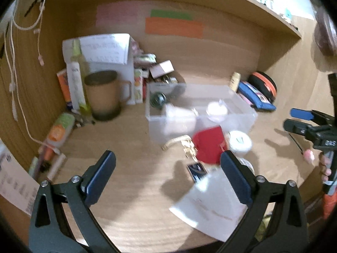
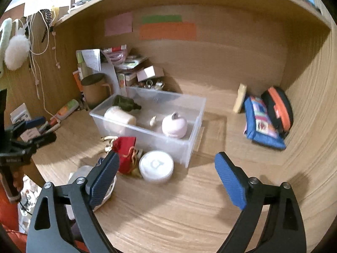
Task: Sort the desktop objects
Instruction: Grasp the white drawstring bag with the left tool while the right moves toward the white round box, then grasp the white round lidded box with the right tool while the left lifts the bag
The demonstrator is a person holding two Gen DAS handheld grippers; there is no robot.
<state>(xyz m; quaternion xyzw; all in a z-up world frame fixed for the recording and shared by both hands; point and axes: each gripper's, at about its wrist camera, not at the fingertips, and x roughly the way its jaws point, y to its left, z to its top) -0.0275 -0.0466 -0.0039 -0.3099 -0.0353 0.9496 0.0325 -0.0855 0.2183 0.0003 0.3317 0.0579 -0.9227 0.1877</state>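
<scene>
A clear plastic bin [image 2: 189,147] [image 1: 248,113] stands mid-desk. It holds a dark green bottle [image 2: 125,103], a cream roll [image 2: 120,117] and a pink round item [image 2: 174,126]. In front of the bin lie a red pouch [image 2: 124,149] [image 1: 208,145] with gold cord and a round white case [image 2: 156,165] [image 1: 240,142]. My left gripper [image 1: 168,166] is open and empty above the desk, left of the pouch. My right gripper [image 2: 166,172] is open and empty, hovering over the white case. A white paper [image 1: 210,208] and a small dark card [image 1: 197,169] lie near the front.
A brown mug [image 1: 103,94], tubes, boxes and papers [image 1: 105,50] crowd the back left corner. A blue pouch [image 2: 263,126] and a black-orange case [image 2: 278,109] sit at the back right. Cables [image 1: 12,63] hang on the left wall. Coloured notes [image 2: 167,30] stick to the back panel.
</scene>
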